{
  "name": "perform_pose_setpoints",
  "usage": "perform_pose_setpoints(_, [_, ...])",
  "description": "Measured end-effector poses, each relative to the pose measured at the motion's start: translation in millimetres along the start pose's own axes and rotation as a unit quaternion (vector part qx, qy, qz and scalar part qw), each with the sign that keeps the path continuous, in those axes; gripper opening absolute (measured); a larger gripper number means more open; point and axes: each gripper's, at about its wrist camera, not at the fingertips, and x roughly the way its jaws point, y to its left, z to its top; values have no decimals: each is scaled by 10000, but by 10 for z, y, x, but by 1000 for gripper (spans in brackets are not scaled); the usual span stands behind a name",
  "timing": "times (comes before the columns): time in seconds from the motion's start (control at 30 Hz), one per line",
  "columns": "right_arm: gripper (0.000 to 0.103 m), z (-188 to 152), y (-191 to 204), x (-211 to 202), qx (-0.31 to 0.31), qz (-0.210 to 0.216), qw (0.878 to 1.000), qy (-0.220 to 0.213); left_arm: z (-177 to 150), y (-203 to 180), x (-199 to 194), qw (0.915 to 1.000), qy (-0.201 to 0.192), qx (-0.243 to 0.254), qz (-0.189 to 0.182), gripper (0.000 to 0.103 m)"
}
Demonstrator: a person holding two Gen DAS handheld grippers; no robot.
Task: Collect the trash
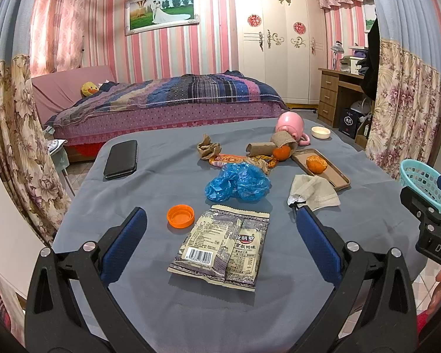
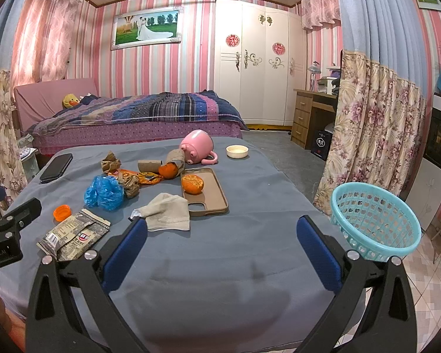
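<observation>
Trash lies on a grey-blue tablecloth (image 1: pixel 161 309). A grey snack wrapper (image 1: pixel 222 245) lies between the open fingers of my left gripper (image 1: pixel 220 214). Beside it are an orange bottle cap (image 1: pixel 180 215), a crumpled blue plastic bag (image 1: pixel 238 181) and a beige tissue (image 1: pixel 313 191). Farther back lie an orange candy wrapper (image 1: pixel 229 158), crumpled brown paper (image 1: pixel 208 147) and a cardboard tube (image 1: pixel 260 148). My right gripper (image 2: pixel 222 223) is open and empty over bare cloth, with a turquoise basket (image 2: pixel 376 220) at its right and the tissue (image 2: pixel 167 216) just ahead left.
A black phone (image 1: pixel 121 158) lies at the far left. A brown phone case (image 2: pixel 205 194) holds a peeled orange (image 2: pixel 192 183); another orange (image 2: pixel 168 170), a tipped pink mug (image 2: pixel 197 146) and a small white dish (image 2: pixel 237 151) sit behind. A bed, wardrobe and curtains surround the table.
</observation>
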Motion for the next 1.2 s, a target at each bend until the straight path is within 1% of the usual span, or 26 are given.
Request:
perform_pose_setpoints(0.2, [99, 2, -8, 1, 16, -3, 10000, 1, -1, 2, -2, 10000, 3, -8, -8, 98])
perform_pose_setpoints(0.33, [99, -3, -54, -1, 63, -21, 10000, -19, 15, 31, 8, 10000, -21, -9, 53, 98])
perform_pose_setpoints(0.43, [99, 12, -64, 31, 142, -13, 9999, -4, 45, 100, 45, 9999, -1, 3, 142, 98])
perform_pose_setpoints(0.57, [99, 116, -28, 118, 220, 4, 9998, 30, 74, 301, 161, 9994, 84, -133, 314, 98])
perform_pose_setpoints(0.67, [99, 218, -19, 245, 218, -27, 9997, 88, 33, 473, 309, 9982, 297, -286, 435, 98])
perform_pose_setpoints(0.8, [99, 265, 7, 545, 110, -141, 9992, 349, -59, 603, 543, 9958, 689, -526, 287, 98])
perform_pose_setpoints(0.9, [99, 291, -15, 734, 157, -140, 9988, 452, -129, 581, 669, 9951, 843, -479, 181, 98])
perform_pose_setpoints(0.93, [99, 297, -28, 801, 199, -91, 9988, 446, -154, 560, 726, 9945, 929, -445, 178, 98])
perform_pose_setpoints(1.03, [99, 285, -44, 963, 185, -140, 9989, 419, -234, 481, 851, 9930, 1128, -324, 99, 98])
perform_pose_setpoints(1.1, [99, 232, -41, 1077, 106, -196, 9976, 660, -283, 441, 942, 9915, 1269, -222, 196, 98])
perform_pose_setpoints(1.13, [99, 206, -40, 1108, 80, -218, 9967, 771, -323, 444, 1012, 9899, 1386, -245, 182, 98])
perform_pose_setpoints(1.2, [99, 161, -18, 1159, 32, -178, 9953, 956, -350, 475, 1117, 9861, 1601, -441, 15, 98])
